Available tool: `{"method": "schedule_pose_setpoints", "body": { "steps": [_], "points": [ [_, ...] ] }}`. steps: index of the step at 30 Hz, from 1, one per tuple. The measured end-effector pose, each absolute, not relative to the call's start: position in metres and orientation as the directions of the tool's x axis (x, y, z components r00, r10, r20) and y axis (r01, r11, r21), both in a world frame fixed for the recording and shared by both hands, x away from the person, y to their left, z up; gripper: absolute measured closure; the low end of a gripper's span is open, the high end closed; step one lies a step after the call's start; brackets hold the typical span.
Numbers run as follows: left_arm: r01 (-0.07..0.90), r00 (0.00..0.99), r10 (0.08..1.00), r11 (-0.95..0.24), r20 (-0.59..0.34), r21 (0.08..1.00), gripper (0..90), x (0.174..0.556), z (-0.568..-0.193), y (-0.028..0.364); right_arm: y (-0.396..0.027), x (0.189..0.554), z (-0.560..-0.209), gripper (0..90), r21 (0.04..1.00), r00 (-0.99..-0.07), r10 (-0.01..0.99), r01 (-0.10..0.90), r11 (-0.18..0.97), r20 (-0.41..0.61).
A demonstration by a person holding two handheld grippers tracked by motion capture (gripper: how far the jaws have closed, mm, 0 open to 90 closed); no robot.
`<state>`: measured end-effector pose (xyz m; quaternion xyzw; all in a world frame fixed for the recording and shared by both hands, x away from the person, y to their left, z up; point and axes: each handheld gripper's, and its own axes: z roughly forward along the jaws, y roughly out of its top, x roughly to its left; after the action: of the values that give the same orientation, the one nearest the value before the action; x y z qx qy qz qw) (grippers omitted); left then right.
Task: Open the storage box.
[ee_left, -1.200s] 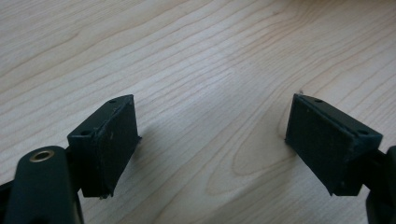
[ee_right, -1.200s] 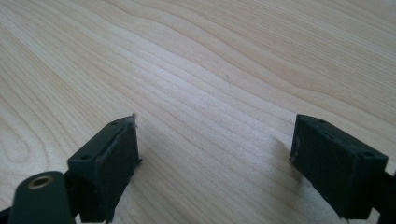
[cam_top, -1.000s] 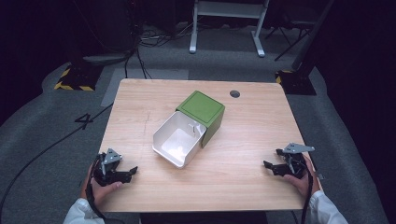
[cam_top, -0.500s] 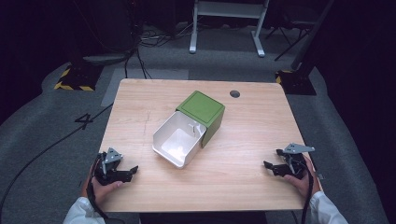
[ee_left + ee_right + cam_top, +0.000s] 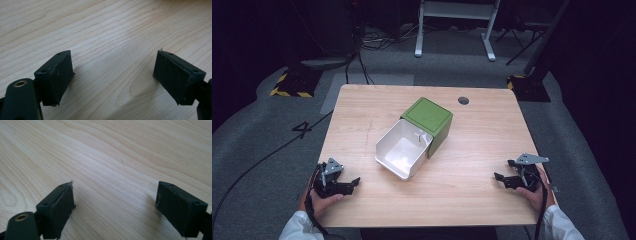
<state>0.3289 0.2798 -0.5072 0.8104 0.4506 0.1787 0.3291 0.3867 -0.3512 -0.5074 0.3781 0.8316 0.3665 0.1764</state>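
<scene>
Green box (image 5: 430, 118) with its white drawer (image 5: 401, 151) pulled out sits mid-frame on the bench (image 5: 472, 195), both hand-held grippers, left (image 5: 354, 182) and right (image 5: 498, 177), spread empty at the lower corners, so nothing's started, next probably reaching in.

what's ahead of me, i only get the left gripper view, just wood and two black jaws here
Observer: In the high view a green box sits mid-table with a white drawer pulled out toward the near-left.
Operator: anything in the drawer
Observer: It looks empty; a small tab stands on its inner back wall.
Operator: where's my other hand
Observer: The right gripper rests near the table's near-right edge, jaws spread with nothing between them in its own view.
Operator: and mine
Observer: The left gripper sits at the near-left corner, pointing right, apart from the drawer.
</scene>
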Motion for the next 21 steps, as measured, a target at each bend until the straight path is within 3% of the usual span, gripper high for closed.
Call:
{"method": "schedule_pose_setpoints", "body": {
  "steps": [21],
  "points": [
    [0.617, 0.518, 0.856, -0.365, -0.01, 0.698, 16.0, 0.3312, -0.5075, 0.2782, -0.3513, 0.3866, -0.5074, 15.2, 0.743, -0.652, 0.758, 0.5, 0.445, -0.015]
  ]
}}
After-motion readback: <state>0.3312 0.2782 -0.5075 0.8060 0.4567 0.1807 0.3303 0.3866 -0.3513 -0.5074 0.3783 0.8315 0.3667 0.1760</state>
